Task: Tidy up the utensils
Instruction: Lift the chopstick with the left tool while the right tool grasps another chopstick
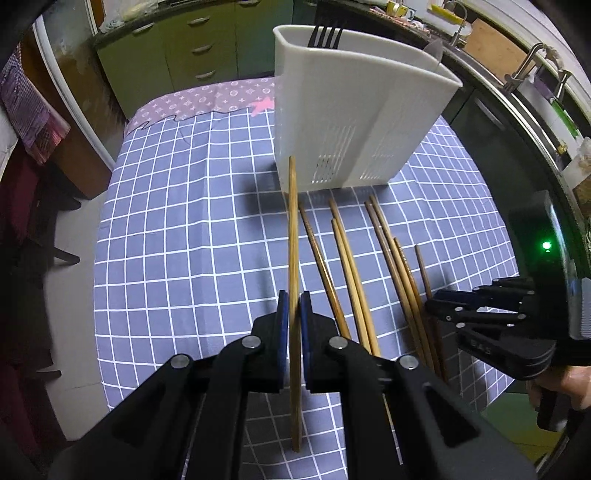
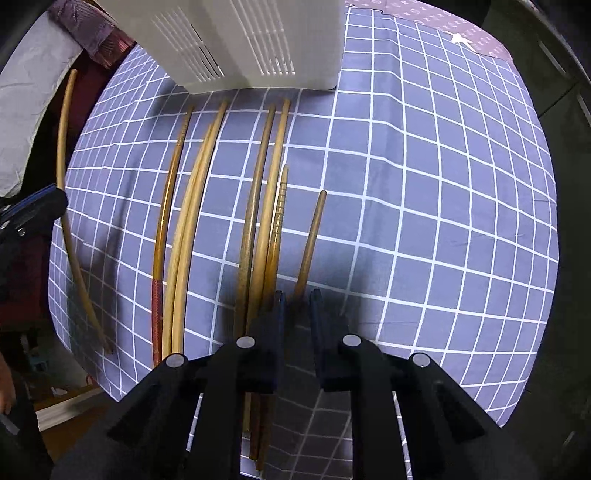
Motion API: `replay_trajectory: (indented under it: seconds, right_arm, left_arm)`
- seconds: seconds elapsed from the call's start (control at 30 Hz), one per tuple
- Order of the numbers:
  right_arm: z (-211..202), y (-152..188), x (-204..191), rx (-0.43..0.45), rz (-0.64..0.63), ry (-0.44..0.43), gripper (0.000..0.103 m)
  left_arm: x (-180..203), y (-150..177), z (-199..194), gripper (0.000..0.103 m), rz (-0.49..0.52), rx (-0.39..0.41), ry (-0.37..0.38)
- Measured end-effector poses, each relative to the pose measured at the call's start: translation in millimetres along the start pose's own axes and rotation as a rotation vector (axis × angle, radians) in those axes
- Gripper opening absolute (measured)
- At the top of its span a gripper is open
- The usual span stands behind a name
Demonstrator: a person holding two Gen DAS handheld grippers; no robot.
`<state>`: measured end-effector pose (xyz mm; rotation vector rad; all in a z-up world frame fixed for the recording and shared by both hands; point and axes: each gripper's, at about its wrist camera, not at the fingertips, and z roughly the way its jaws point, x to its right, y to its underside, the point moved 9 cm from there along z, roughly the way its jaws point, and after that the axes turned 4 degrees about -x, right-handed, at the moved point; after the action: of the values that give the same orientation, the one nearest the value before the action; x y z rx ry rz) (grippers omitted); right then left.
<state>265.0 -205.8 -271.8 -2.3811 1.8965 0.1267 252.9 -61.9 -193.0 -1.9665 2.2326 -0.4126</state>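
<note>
My left gripper is shut on a pale bamboo chopstick and holds it above the blue checked cloth, its tip toward the white utensil holder. A black fork stands in the holder. Several chopsticks lie side by side in front of it. My right gripper points straight down with its jaws narrow around the near part of a dark brown chopstick, which lies on the cloth at the right end of the row. The left gripper and its chopstick show at the left edge.
The holder stands at the far side of the table. Green cabinets lie beyond it, a dark chair with draped cloth to the left, a sink counter with taps to the right. A hand grips the right tool.
</note>
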Motion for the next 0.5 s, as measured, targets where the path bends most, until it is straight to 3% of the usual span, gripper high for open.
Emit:
replay_trajectory:
  seconds: [0.13,0.3,0.5]
  right_arm:
    - [2,0,-5,0.005,0.002,0.038,0.008]
    - [-6,1,-4,0.03,0.019,-0.03,0.007]
    - [-61,8,-4,0.184,0.005,-0.095,0.007]
  left_arm:
    - [2,1,-5,0.006,0.011,0.017,0.005]
    - [2,3,-13,0.006,0.015,0.034,0.014]
    - [4,6,-28,0.006,0.031,0.074,0.042]
